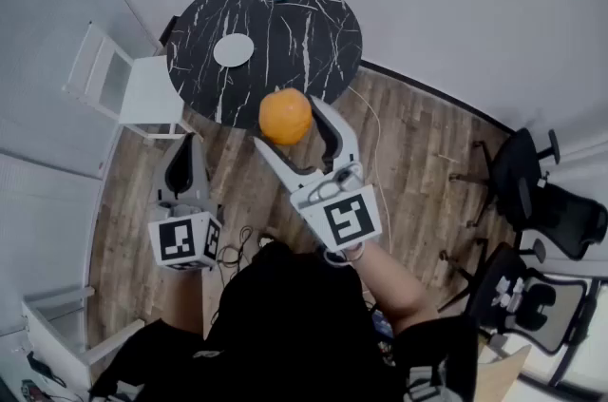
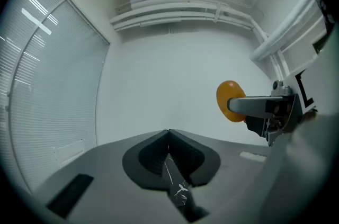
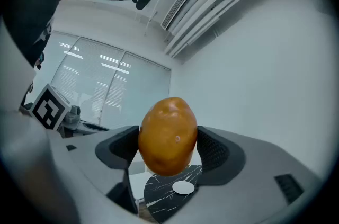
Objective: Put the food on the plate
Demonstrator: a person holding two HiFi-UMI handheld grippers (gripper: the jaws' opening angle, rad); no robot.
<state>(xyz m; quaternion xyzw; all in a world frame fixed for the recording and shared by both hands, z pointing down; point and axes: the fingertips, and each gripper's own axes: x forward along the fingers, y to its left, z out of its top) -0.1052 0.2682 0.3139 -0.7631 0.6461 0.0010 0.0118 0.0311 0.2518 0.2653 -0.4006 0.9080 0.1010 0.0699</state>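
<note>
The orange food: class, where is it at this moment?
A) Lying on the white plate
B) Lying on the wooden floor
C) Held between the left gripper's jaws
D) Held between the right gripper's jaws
D: the right gripper view shows the orange food clamped between the jaws of the right gripper, while the white plate on the table is bare and the left gripper is shut with nothing in it.

Bright, even indoor light, soft shadows, heavy fisheye bending at the edges (dark vignetted corners), sharp focus
</note>
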